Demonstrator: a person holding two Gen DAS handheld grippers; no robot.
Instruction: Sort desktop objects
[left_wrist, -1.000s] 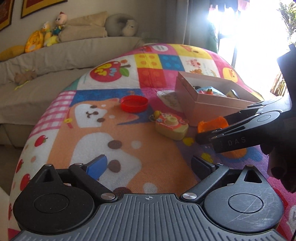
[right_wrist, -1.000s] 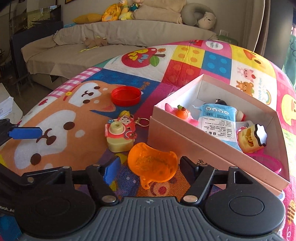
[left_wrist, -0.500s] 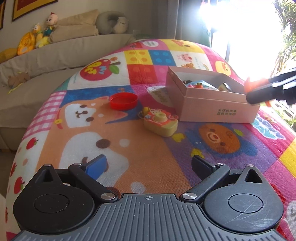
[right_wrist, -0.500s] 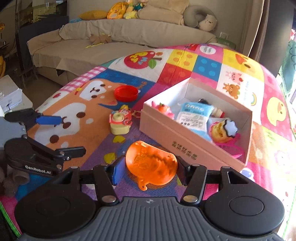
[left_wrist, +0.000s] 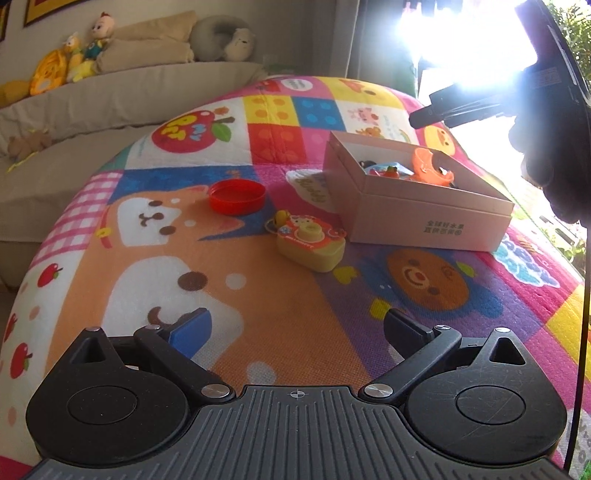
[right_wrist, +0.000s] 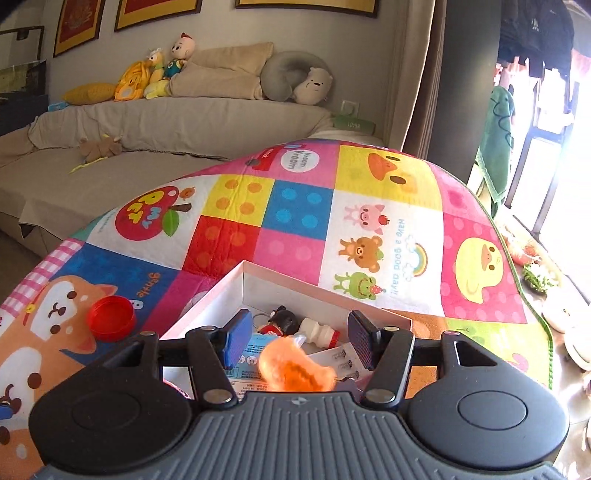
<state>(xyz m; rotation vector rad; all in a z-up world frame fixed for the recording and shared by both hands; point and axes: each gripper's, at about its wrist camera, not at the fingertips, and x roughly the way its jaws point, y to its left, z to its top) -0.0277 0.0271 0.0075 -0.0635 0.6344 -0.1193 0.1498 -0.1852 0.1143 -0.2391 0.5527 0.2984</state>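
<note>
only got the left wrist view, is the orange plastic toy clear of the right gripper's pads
Observer: Yes. The right wrist view shows the orange plastic toy, blurred, below the right gripper, with a gap at each pad.
Operator: what's at the far end of the pink cardboard box
Observer: A small black-haired doll lies beside a white bottle with a red base, near the pink cardboard box's far wall.

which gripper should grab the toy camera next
Left. Its open gripper faces the yellow toy camera across bare mat, while the right gripper is above the pink box, just dropping the orange toy.
</note>
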